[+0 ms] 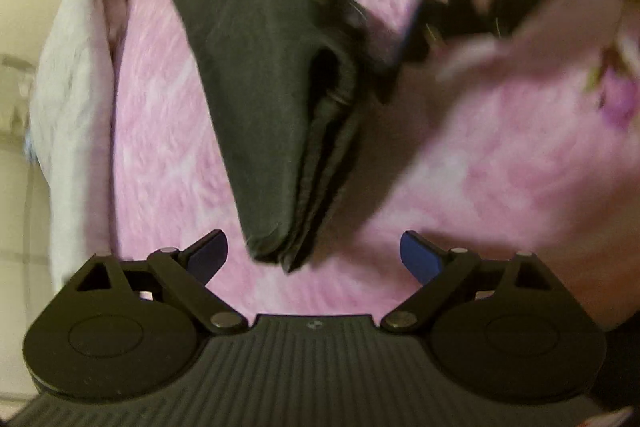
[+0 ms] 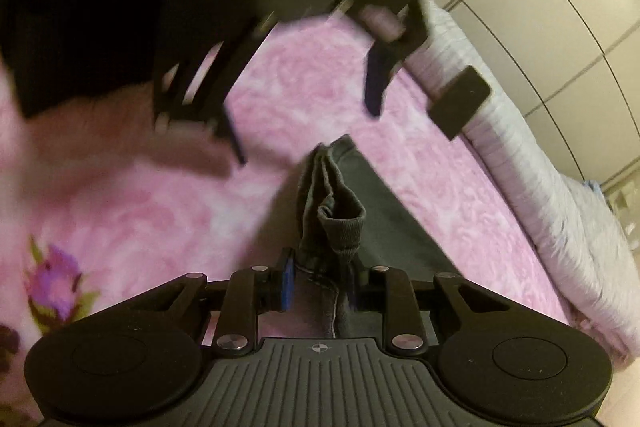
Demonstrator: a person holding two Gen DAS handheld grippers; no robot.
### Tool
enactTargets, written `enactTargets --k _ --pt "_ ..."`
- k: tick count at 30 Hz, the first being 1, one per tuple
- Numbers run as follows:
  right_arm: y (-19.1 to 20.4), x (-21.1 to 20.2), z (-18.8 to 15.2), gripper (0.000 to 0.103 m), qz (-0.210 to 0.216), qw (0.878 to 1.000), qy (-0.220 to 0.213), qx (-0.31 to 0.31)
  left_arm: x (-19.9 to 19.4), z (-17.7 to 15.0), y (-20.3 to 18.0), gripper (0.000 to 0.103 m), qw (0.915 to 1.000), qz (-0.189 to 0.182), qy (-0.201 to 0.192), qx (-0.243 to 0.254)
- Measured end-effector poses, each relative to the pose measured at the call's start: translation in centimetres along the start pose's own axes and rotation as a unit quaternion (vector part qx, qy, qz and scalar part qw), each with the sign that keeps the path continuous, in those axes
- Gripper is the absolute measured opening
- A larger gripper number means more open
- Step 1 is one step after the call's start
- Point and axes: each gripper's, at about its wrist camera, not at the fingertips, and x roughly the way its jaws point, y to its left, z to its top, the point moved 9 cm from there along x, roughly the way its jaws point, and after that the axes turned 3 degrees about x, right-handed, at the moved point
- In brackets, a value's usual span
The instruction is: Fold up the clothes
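**Dark garment gripped on the pink blanket**

I see a pink blanket covering the bed, with a white cover along its far edge. A dark grey garment lies folded in layers across the blanket. My right gripper is clamped on the garment's near end. My left gripper stands wide apart, holding nothing, the garment's tip just between its fingers

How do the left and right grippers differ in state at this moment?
The left gripper has its jaws spread wide with nothing pressed between them; the right gripper is closed on the dark garment. The garment's corner lies just ahead of the left gripper but passes through the right gripper's fingers. Both hang over the pink blanket.
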Motion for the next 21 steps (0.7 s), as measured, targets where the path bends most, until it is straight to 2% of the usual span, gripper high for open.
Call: enactTargets --k 1,4,6,8,12,15,18,21 --pt "-0.5 -0.6 0.5 0.024 0.001 1.000 -0.002 0.004 0.4 0.1 0.6 0.090 0.9999 0.015 -0.001 0.005" --pt "-2.0 -2.1 1.8 0.024 0.002 1.000 -0.011 0.013 1.0 0.4 2.4 0.074 0.9990 0.041 -0.012 0.008" --pt "-3.1 -3.1 2.6 0.024 0.002 1.000 -0.014 0.023 0.7 0.7 3.7 0.033 0.9990 0.036 -0.020 0.018" --pt "-4.3 -4.0 3.2 0.024 -0.002 0.999 -0.015 0.036 0.4 1.0 5.0 0.015 0.9987 0.031 -0.028 0.027" --pt "-8.3 -6.1 4.0 0.023 -0.019 0.996 -0.017 0.089 -2.1 2.7 9.4 0.013 0.9968 0.059 -0.052 0.017" --pt "-12.4 -8.1 4.3 0.023 -0.035 0.987 -0.024 0.154 -3.5 5.4 14.0 0.013 0.9950 0.077 -0.063 0.004" --pt "-17.3 -9.9 3.6 0.023 -0.046 0.974 -0.034 0.218 -3.7 9.4 18.9 0.013 0.9933 0.090 -0.072 0.001" --pt "-23.0 -11.1 1.3 0.023 -0.053 0.959 -0.043 0.275 -2.1 14.5 23.5 0.013 0.9929 0.090 -0.076 0.013"
